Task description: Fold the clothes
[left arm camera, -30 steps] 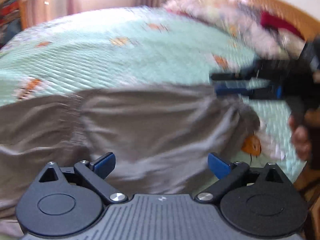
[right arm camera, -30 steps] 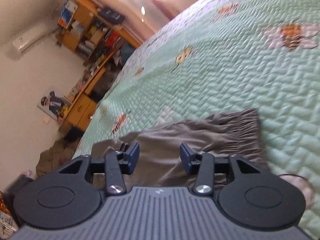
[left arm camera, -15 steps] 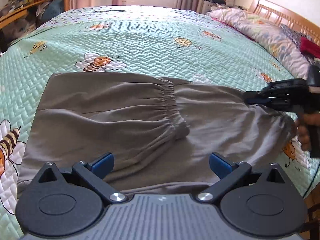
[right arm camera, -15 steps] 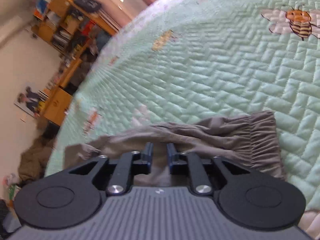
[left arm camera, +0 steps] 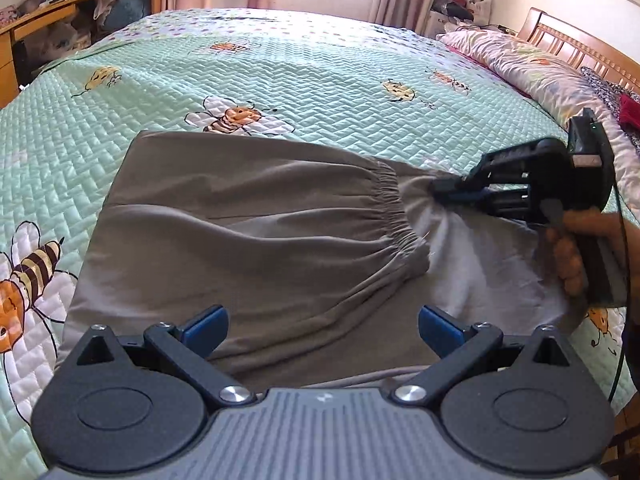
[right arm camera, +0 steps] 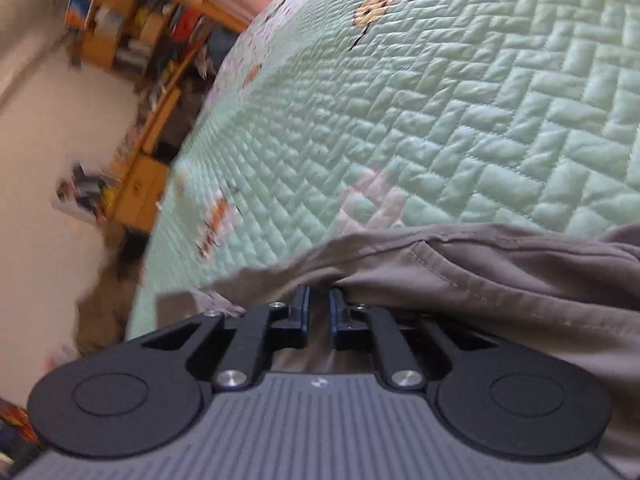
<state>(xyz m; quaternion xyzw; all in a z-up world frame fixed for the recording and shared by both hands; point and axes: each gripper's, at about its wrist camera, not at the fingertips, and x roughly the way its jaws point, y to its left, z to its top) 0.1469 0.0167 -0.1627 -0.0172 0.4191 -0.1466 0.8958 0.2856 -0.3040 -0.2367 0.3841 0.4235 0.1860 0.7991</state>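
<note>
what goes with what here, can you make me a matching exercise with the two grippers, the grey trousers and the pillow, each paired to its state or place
Things:
1. left gripper
2. right gripper
3. grey trousers
4. pillow

States or places:
A. at the head of the bed by the wooden headboard
B. open, nothing between its fingers
C. folded over on the green quilt
D. shut on cloth

Pairs: 1-B, 2-D, 3-C, 4-A
</note>
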